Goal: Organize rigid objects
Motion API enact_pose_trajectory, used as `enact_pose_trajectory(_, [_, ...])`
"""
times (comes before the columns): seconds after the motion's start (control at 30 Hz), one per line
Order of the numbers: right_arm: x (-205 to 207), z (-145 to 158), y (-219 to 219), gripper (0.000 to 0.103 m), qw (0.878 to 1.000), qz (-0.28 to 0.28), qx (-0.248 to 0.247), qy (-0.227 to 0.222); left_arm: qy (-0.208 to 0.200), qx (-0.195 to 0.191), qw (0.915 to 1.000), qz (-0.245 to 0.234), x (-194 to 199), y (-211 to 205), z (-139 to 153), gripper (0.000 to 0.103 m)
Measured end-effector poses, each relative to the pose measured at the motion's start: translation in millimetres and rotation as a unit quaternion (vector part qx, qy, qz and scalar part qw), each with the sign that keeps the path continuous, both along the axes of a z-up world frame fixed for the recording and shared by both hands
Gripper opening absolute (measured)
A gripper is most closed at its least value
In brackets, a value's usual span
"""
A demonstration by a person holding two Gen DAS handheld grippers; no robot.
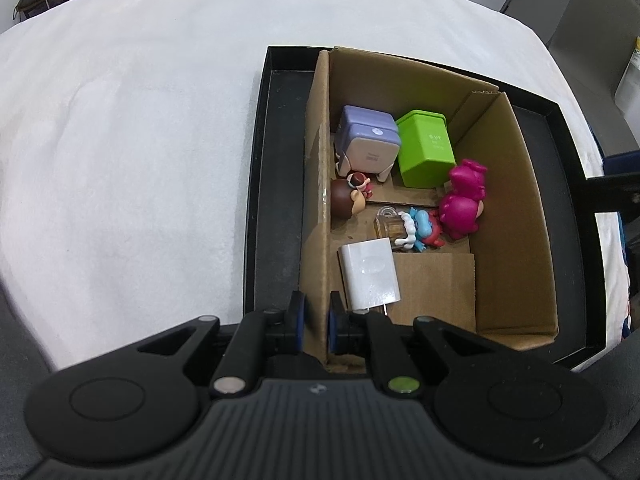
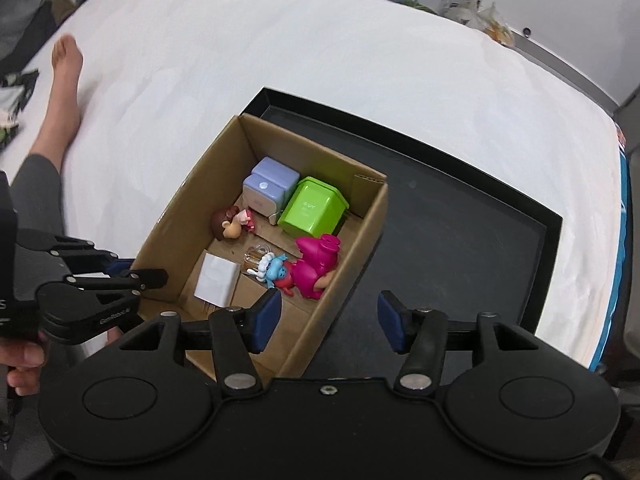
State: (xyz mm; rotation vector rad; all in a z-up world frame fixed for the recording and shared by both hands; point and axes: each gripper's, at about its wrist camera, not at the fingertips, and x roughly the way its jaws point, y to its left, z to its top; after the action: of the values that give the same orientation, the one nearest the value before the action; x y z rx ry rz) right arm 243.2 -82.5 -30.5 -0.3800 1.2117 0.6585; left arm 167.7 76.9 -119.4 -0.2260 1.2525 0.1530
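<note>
Figurines (image 1: 462, 200), three; chargers (image 1: 370, 276), three.

My left camera sits just behind my left gripper (image 1: 316, 322) and looks steeply down, very near the left wall of the brown cardboard box (image 1: 318, 184). My right camera sits behind my right gripper (image 2: 329, 322) and is held higher and farther back, at the near right corner of the same box (image 2: 352, 240), facing down and forward. Both views share the inside of this box, the flat black tray (image 1: 276, 160) (image 2: 460, 220) under it, and the white cloth surface (image 1: 140, 120) (image 2: 300, 48). The right view also sees my left gripper (image 2: 120, 270) from the side.
</note>
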Motion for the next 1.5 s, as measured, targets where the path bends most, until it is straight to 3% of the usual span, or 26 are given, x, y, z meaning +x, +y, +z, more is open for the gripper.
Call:
enact_pose_trajectory(0.43, [-2, 13, -48, 0.073, 0.994, -0.070, 0.079, 0.016, 0.011, 0.002, 0.9999, -0.008, -6, 0, 24, 0.014])
enact_pose_trajectory(0.53, [-5, 16, -58, 0.082, 0.992, -0.085, 0.097, 0.016, 0.006, 0.008, 0.9999, -0.008, -9, -2, 35, 0.024])
enact_pose_trajectory(0.6, [-7, 18, -65, 0.084, 0.989, -0.096, 0.108, 0.016, 0.002, 0.010, 0.9999, -0.007, -11, -5, 41, 0.041])
enact_pose_trajectory(0.7, [-13, 20, -75, 0.090, 0.987, -0.108, 0.118, 0.013, -0.009, 0.014, 0.9998, -0.007, -16, -10, 52, 0.055])
enact_pose_trajectory(0.87, [-26, 27, -87, 0.101, 0.985, -0.112, 0.133, -0.009, -0.024, 0.022, 0.9994, -0.010, -27, -21, 69, 0.073])
enact_pose_trajectory(1.0, [-35, 31, -97, 0.103, 0.982, -0.124, 0.140, -0.020, -0.035, 0.015, 0.9991, -0.016, -39, -27, 80, 0.084])
enact_pose_trajectory(1.5, [-83, 50, -129, 0.103, 0.972, -0.157, 0.171, -0.046, -0.081, 0.006, 0.9963, -0.026, -76, -40, 113, 0.094])
